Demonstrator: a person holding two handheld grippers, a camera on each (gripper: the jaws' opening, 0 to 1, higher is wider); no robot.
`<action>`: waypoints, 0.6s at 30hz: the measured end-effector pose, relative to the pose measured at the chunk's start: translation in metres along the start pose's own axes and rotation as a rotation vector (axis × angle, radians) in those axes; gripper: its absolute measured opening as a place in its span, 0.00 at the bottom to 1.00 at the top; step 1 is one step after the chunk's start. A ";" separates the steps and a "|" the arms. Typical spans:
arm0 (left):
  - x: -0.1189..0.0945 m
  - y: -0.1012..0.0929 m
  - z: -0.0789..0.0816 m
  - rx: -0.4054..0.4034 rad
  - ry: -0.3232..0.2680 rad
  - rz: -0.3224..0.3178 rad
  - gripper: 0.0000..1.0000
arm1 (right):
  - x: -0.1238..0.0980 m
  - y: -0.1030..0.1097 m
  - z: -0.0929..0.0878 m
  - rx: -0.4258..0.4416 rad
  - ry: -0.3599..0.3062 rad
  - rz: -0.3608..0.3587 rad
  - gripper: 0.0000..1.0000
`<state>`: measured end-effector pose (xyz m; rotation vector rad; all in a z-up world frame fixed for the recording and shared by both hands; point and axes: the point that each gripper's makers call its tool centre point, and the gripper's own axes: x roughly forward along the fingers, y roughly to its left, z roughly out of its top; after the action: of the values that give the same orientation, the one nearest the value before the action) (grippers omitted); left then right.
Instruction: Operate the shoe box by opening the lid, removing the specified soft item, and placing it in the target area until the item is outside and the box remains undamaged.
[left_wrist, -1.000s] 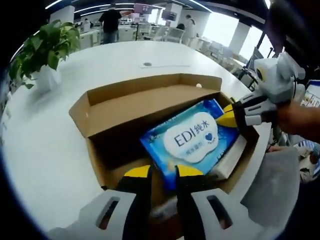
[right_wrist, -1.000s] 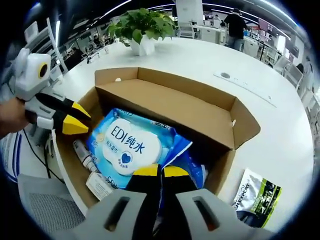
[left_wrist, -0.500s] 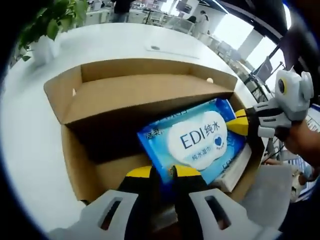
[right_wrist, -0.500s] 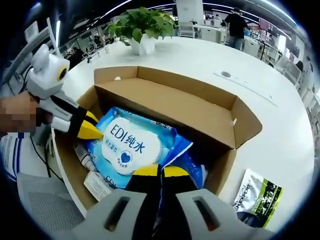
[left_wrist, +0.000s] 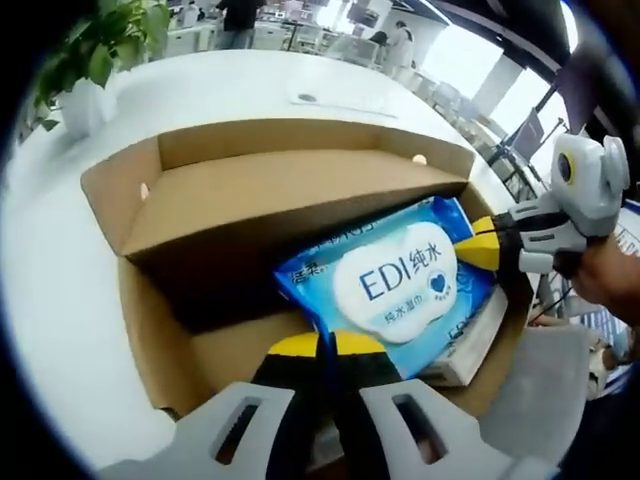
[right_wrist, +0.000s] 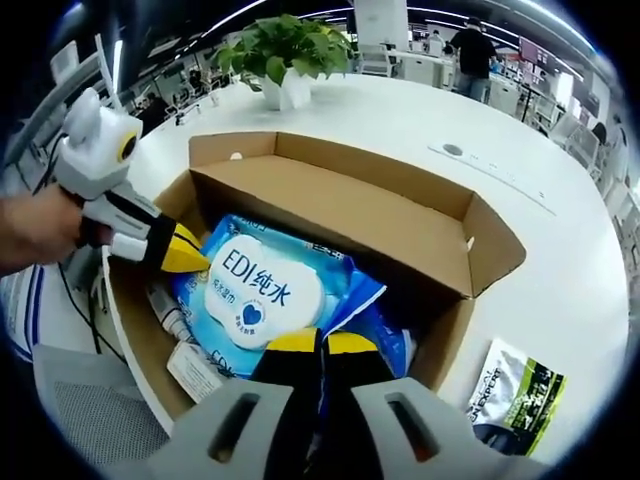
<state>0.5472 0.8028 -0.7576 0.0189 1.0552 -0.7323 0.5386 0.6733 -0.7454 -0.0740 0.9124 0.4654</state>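
The left gripper (left_wrist: 320, 345) has pinched its yellow-tipped jaws together over the last second, where they stood slightly apart before, and now clamps the near edge of the blue plastic pack of wet wipes (left_wrist: 395, 280). The right gripper (right_wrist: 320, 342) stays closed on the opposite edge of the same pack (right_wrist: 265, 295). With both ends held, I judge the lift can begin. The pack lies inside the open brown cardboard shoe box (left_wrist: 270, 190) on the white desk (left_wrist: 60, 280), its lid flap standing back. A green sachet (right_wrist: 515, 395) lies on the desk beside the box.
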 end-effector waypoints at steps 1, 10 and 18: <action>-0.002 0.000 0.001 -0.001 -0.006 0.001 0.00 | -0.001 0.000 0.000 0.003 -0.001 0.001 0.00; -0.029 -0.010 0.007 0.023 -0.032 0.005 0.00 | -0.015 0.009 0.009 0.010 -0.022 0.009 0.00; -0.052 -0.018 0.012 0.024 -0.076 0.000 0.00 | -0.033 0.016 0.021 0.015 -0.054 0.010 0.00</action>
<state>0.5322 0.8132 -0.7038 0.0115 0.9734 -0.7403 0.5304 0.6813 -0.7052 -0.0430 0.8634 0.4682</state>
